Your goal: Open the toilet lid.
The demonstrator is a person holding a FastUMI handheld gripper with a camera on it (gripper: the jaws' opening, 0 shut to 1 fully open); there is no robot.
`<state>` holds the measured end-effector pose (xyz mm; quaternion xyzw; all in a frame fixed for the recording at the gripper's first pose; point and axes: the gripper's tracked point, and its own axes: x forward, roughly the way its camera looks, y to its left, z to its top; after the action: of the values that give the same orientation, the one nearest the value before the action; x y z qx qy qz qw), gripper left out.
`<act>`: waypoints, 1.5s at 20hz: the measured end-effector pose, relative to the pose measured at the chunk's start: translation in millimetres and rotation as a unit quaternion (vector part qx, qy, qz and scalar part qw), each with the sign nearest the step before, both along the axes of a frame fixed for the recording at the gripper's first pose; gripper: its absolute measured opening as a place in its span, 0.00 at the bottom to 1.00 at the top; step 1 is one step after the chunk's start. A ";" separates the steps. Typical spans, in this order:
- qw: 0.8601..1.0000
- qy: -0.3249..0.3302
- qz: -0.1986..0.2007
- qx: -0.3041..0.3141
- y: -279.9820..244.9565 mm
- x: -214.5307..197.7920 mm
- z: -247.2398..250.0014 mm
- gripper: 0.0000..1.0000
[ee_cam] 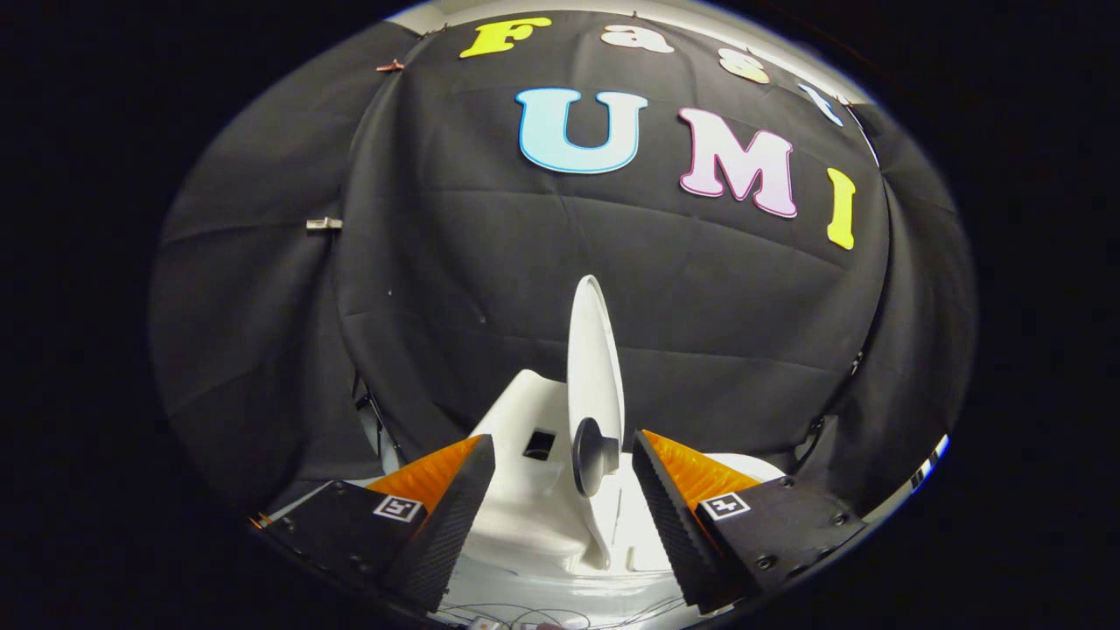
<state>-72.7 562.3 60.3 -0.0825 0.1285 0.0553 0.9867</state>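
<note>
Gripper [560,490] fingers apart, I read the upright toilet lid [595,367] as thin, stiff, slippery plastic; dark knob [593,455] looks the surest hold.

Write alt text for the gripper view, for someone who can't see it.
A white toilet lid stands raised, seen edge-on, with a dark knob on its side. The open claw has its fingers on either side of the knob, touching nothing, above the white toilet.

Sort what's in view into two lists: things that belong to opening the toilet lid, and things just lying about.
Belongs to the job:
toilet lid, raised on edge between the fingers
dark knob on the lid
toilet
gripper, open, touching nothing

Just lying about:
thin wires below the fingers
clip on the booth wall
</note>
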 end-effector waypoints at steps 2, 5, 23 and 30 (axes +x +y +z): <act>1.000 0.004 0.011 0.007 -2.5 -5.1 3.2 0.99; 0.999 0.001 0.024 0.034 -10.1 -14.6 18.5 0.99; 0.999 -0.039 -0.005 0.037 -251.6 16.2 50.1 0.99; 0.997 -0.056 -0.024 0.046 -358.7 38.4 23.8 0.99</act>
<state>-34.3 203.6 84.1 -0.0370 0.0719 0.0328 0.9962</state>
